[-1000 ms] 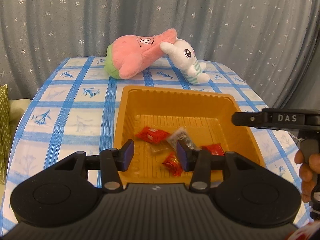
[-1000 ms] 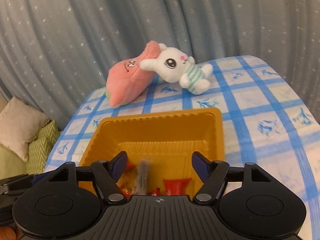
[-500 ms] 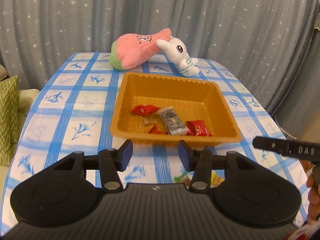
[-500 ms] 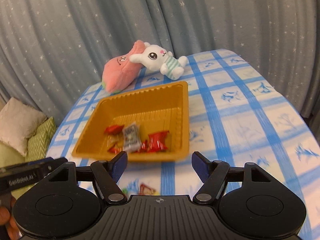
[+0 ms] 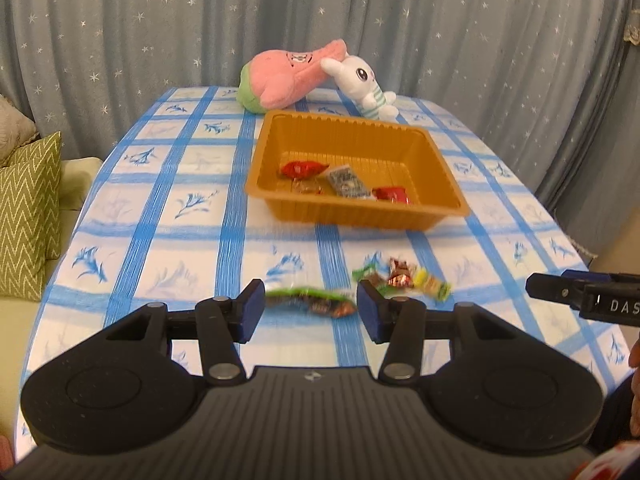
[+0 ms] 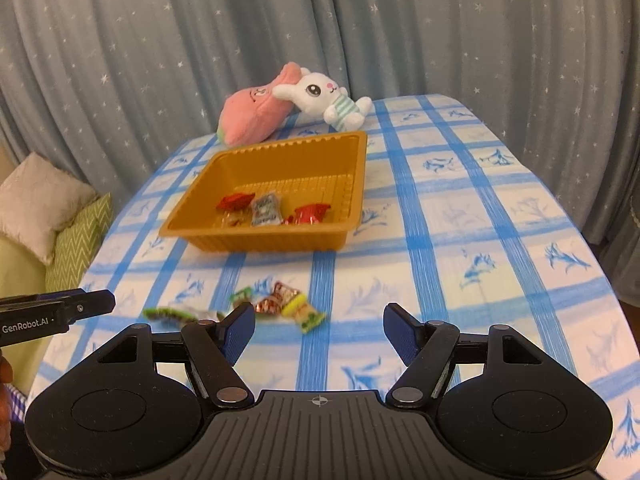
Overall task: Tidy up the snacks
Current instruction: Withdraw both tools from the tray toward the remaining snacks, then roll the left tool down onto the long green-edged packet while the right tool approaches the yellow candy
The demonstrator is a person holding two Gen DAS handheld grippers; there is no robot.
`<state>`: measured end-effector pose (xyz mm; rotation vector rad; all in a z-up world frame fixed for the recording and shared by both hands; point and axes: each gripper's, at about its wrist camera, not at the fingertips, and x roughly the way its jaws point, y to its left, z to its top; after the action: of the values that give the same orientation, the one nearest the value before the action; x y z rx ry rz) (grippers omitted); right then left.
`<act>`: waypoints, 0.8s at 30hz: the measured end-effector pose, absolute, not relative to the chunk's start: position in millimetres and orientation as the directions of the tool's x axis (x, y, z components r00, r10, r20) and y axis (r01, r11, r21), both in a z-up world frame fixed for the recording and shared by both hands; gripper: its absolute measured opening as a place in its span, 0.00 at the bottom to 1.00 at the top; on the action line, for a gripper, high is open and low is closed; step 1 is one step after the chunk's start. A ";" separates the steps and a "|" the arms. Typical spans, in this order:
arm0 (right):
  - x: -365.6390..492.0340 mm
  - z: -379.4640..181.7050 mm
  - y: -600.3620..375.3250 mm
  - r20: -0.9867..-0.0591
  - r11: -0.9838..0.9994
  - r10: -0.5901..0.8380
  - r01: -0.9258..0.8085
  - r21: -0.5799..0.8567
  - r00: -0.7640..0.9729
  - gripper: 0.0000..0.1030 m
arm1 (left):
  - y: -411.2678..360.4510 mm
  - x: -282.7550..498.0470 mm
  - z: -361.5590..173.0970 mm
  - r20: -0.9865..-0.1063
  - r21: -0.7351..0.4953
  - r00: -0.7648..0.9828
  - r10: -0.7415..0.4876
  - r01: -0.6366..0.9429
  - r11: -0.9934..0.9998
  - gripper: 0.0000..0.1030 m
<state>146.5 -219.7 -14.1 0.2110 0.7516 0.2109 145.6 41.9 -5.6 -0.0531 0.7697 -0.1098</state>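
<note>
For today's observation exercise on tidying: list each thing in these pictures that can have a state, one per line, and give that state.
Tray: upright, partly filled with a few wrapped snacks.
Loose snacks: on the tablecloth in front of the tray, not yet in it.
Left gripper: open, nothing held.
Right gripper: open, nothing held.
Pink plush: lying on its side.
Rabbit plush: lying against the pink plush.

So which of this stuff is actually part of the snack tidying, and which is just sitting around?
Part of the job:
- orange tray
- wrapped snacks in the tray
- loose snacks on the tablecloth
- left gripper and right gripper, jaws open, holding nothing

Just lying about:
- pink plush
- white bunny plush
- green zigzag cushion
- starry curtain
</note>
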 end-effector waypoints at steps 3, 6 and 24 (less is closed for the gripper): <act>139.2 -17.1 -219.9 -0.659 0.958 0.264 -0.113 0.264 0.704 0.69 | 42.5 137.6 -8.2 -0.697 -0.076 0.708 -0.114 0.085 0.993 0.45; 134.6 -18.4 -220.1 -0.663 0.960 0.262 -0.116 0.257 0.702 0.69 | 43.9 133.6 -11.3 -0.704 -0.072 0.701 -0.113 0.088 0.994 0.45; 150.2 -38.1 -217.7 -0.696 0.962 0.269 -0.160 0.220 0.666 0.69 | 35.1 170.2 -36.5 -0.750 0.112 0.646 -0.141 0.334 0.936 0.50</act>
<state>150.2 -217.7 -38.1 0.1445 0.8070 0.2429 170.2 35.1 -36.5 0.2503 0.8270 -0.2737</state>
